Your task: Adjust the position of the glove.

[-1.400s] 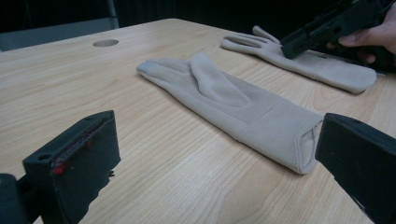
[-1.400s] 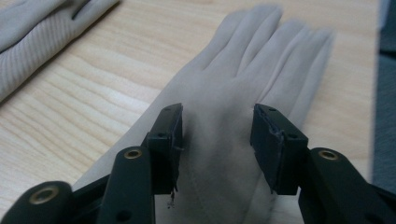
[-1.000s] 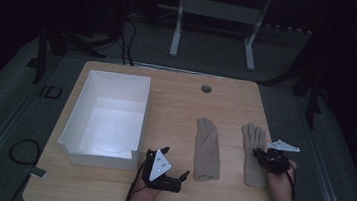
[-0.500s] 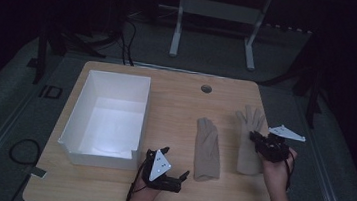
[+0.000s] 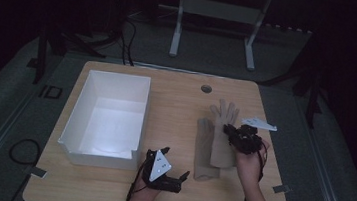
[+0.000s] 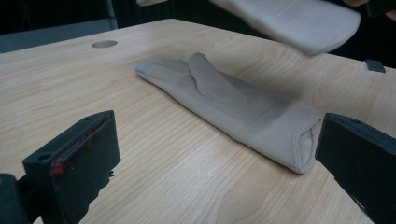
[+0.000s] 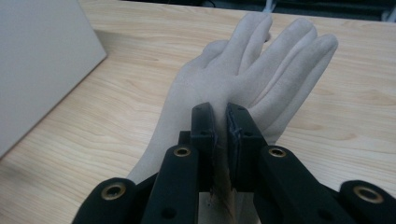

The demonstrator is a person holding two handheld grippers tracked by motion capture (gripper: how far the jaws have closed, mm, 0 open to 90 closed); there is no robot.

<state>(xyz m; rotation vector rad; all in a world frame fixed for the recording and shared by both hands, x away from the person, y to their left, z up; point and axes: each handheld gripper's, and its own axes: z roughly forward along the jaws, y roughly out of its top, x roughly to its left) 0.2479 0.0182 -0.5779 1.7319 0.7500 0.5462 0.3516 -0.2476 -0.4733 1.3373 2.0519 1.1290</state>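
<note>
Two beige gloves are on the wooden table. One glove (image 5: 203, 151) (image 6: 233, 105) lies flat, its cuff toward the front edge. The other glove (image 5: 224, 123) (image 7: 247, 70) is held up by its palm, fingers spread and pointing away, partly over the flat one; in the left gripper view its cuff (image 6: 299, 21) hangs at the top. My right gripper (image 5: 233, 136) (image 7: 223, 123) is shut on this glove. My left gripper (image 5: 181, 177) (image 6: 217, 156) rests open near the front edge, jaws wide apart and facing the flat glove's cuff.
A white open box (image 5: 106, 118) (image 7: 42, 60) stands on the table's left half. A round cable hole (image 5: 206, 89) (image 6: 104, 44) sits near the far edge. Bare wood lies between box and gloves. Desk legs (image 5: 177, 25) stand on the floor beyond.
My right gripper has lifted its glove off the right side of the table and carried it left, partly over the flat glove. The left gripper has not moved.
</note>
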